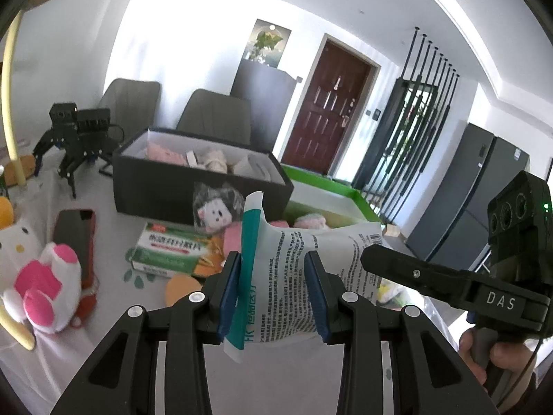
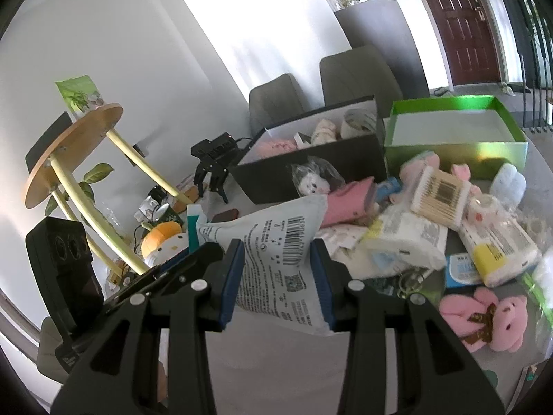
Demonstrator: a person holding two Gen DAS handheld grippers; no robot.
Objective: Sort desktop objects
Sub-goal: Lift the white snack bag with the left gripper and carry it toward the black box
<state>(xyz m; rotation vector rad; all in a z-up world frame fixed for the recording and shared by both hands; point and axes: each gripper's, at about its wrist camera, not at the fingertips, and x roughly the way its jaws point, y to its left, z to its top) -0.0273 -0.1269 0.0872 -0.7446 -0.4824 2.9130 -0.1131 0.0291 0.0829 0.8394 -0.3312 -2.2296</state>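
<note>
A white printed packet (image 1: 293, 269) with a teal stripe hangs above the table, held at both ends. My left gripper (image 1: 274, 276) is shut on its teal-striped end. My right gripper (image 2: 276, 269) is shut on the barcode end of the packet (image 2: 276, 238). In the left wrist view the right gripper (image 1: 373, 259) comes in from the right, with a hand on its handle. A black box (image 1: 155, 186) holding several items and a green box (image 1: 321, 180) stand behind the packet. The green box (image 2: 449, 152) has a white inside with nothing showing in it.
A green medicine box (image 1: 169, 252), a bagged doll (image 1: 214, 211), a dark phone (image 1: 74, 231) and a white and pink plush (image 1: 34, 266) lie at left. Cotton swabs (image 2: 439, 193), tissue packs (image 2: 408, 238) and a pink bear (image 2: 484, 318) crowd the right. A small black robot (image 1: 69, 131) stands behind.
</note>
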